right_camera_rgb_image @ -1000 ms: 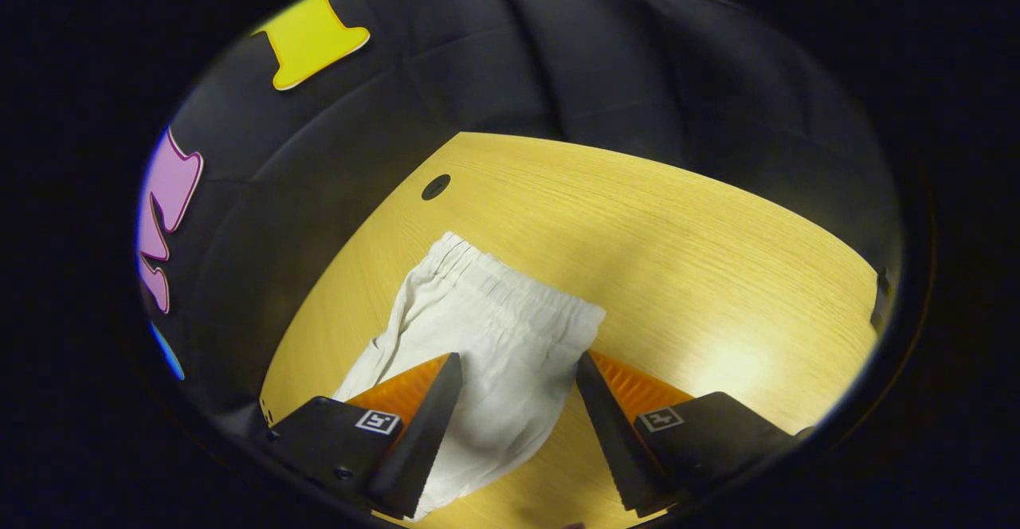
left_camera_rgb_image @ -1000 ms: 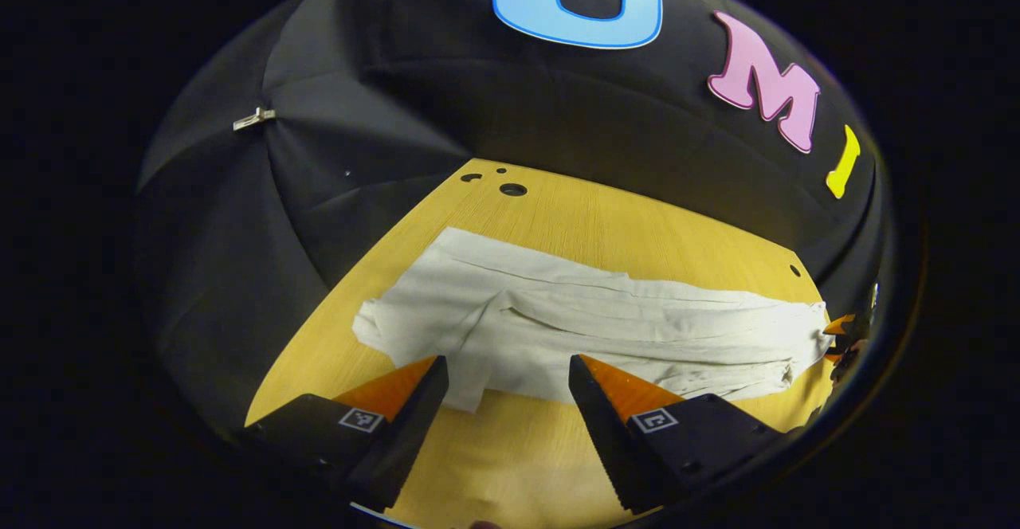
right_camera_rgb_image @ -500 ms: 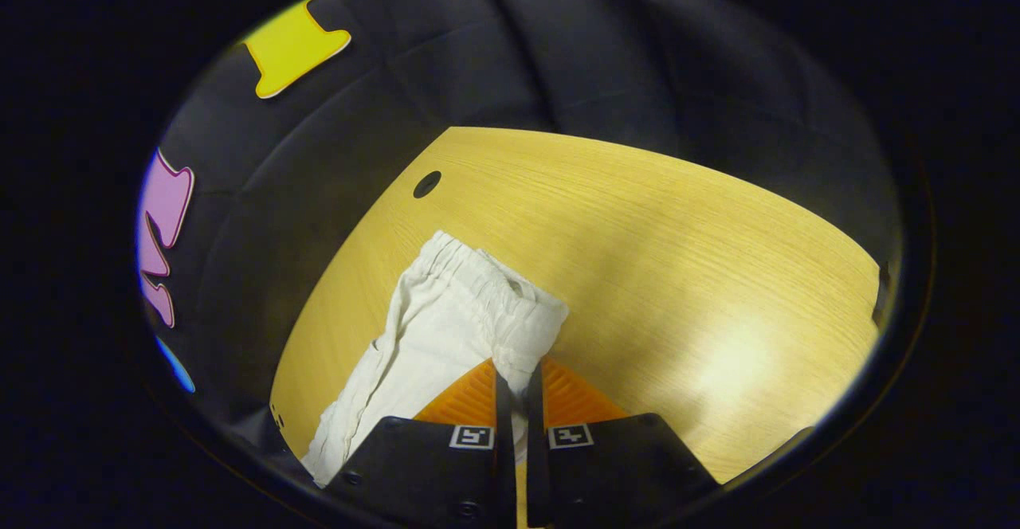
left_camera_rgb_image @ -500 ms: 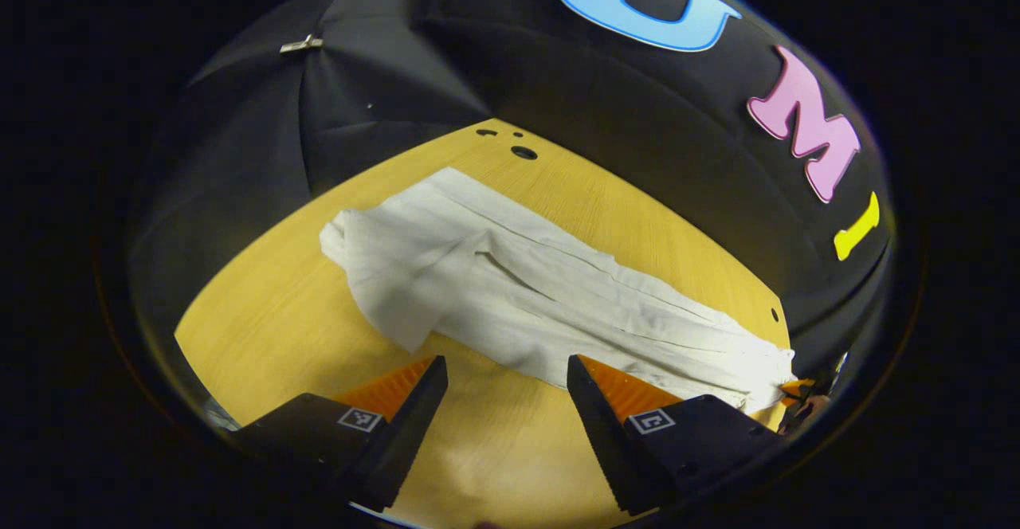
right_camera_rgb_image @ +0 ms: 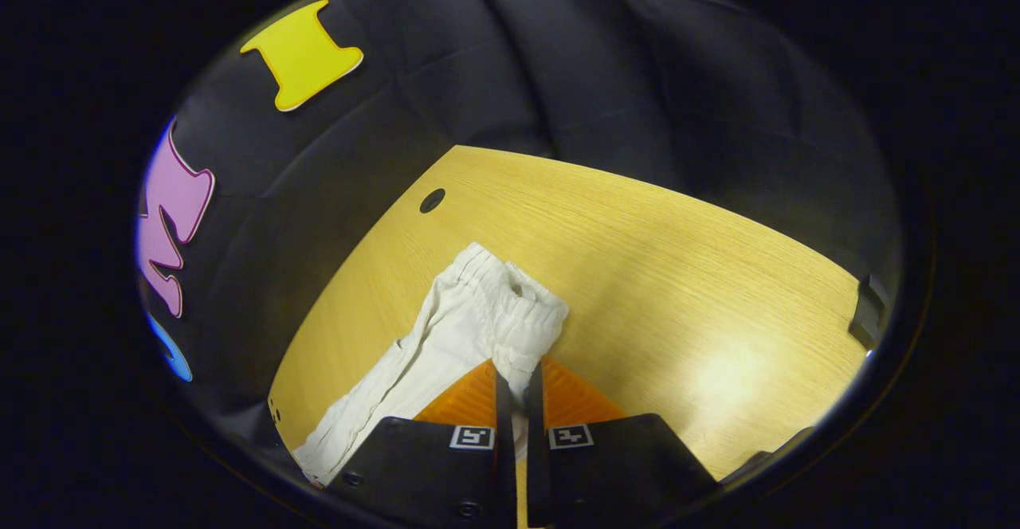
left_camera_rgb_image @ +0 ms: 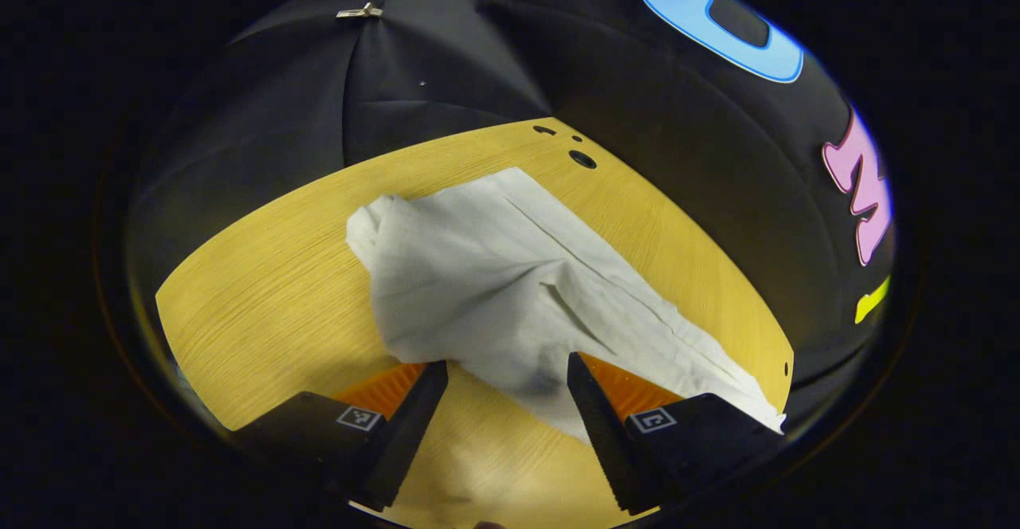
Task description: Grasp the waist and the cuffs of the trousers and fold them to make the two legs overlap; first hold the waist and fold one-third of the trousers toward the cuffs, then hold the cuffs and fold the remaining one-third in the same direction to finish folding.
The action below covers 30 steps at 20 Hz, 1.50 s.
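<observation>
In the right gripper view the right gripper (right_camera_rgb_image: 516,382) is clamped on the waist (right_camera_rgb_image: 510,306) of the trousers (right_camera_rgb_image: 414,378): both fingers press together with a fold of the elastic band pinched between them at 6 o'clock. The gathered waistband bunches up just above the tips, and the pale cloth trails away toward 8 o'clock across the table (right_camera_rgb_image: 677,274). A small round hole (right_camera_rgb_image: 432,200) sits in the tabletop at 11 o'clock, apart from the cloth.

In the left gripper view the left gripper (left_camera_rgb_image: 507,370) is spread wide, its fingers at 7 and 5 o'clock. The cuff end (left_camera_rgb_image: 446,274) of the trousers (left_camera_rgb_image: 526,290) lies ahead of it; a drooping edge of cloth hangs down into the gap between the tips, and whether either finger touches it I cannot tell. The trousers are off-white and creased, with a long seam line, one leg lying over the other. They run from 11 o'clock down to 4 o'clock on the table (left_camera_rgb_image: 263,306), narrowing toward 4 o'clock. The cuff corner at 10 o'clock is rumpled. Small holes (left_camera_rgb_image: 582,159) mark the table's far edge at 12 o'clock. The gripper points down and forward at the cloth.
</observation>
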Motion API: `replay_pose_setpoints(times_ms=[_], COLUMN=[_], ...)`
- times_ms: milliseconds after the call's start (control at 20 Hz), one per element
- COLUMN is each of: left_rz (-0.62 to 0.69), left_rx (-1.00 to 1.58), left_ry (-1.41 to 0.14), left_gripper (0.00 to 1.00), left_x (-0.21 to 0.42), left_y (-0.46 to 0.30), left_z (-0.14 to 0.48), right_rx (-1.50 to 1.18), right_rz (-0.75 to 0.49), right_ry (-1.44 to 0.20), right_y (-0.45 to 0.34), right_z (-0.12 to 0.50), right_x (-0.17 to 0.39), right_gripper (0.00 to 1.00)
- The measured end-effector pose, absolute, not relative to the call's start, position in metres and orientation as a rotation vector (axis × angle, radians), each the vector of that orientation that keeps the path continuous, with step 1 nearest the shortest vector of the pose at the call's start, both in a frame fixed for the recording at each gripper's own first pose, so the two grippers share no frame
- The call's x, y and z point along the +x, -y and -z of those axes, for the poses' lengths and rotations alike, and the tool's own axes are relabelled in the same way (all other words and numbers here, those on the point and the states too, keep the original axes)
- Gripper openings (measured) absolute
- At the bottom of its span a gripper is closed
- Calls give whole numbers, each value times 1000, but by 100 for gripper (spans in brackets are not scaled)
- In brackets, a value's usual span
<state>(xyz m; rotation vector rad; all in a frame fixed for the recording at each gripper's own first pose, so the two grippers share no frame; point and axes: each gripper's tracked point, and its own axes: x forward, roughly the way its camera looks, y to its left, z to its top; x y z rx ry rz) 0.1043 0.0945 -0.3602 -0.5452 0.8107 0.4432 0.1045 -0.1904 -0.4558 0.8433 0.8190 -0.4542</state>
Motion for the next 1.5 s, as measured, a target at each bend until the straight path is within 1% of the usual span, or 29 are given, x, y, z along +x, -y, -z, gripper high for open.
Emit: replay_pose_setpoints(times_ms=[200, 300, 450, 550, 650, 800, 950, 1100, 1200, 1350, 1500], left_rz=[-469, -489, -549, -523, -503, -478, -426, -407, -403, -395, -387], left_rx=[-584, -561, -463, -486, -516, -491, -485, -514, -534, -560, -567], left_ry=[-802, -825, -865, -870, -871, -868, -840, -848, -851, -864, -876], left_gripper=[96, 95, 51, 21, 8, 6, 6, 6, 6, 6, 6], left_x=[131, 140, 132, 137, 135, 125, 114, 92, 85, 64, 45], left_y=[-98, -100, -111, -108, -105, -96, -81, -66, -62, -52, -42], left_z=[360, 368, 379, 379, 378, 371, 363, 358, 358, 355, 351], right_rx=[843, 834, 812, 801, 798, 794, 781, 716, 649, 551, 481], right_rz=[459, 454, 451, 447, 441, 441, 461, 441, 397, 301, 206], right_ry=[-822, -833, -839, -828, -805, -745, -686, -640, -612, -552, -493], right_y=[189, 187, 187, 188, 190, 195, 204, 210, 213, 207, 196], right_z=[457, 460, 460, 459, 456, 444, 432, 413, 398, 375, 342], right_x=[104, 103, 103, 103, 104, 104, 105, 105, 105, 109, 102], right_gripper=[10, 10, 10, 10, 10, 10, 10, 10, 10, 10, 10])
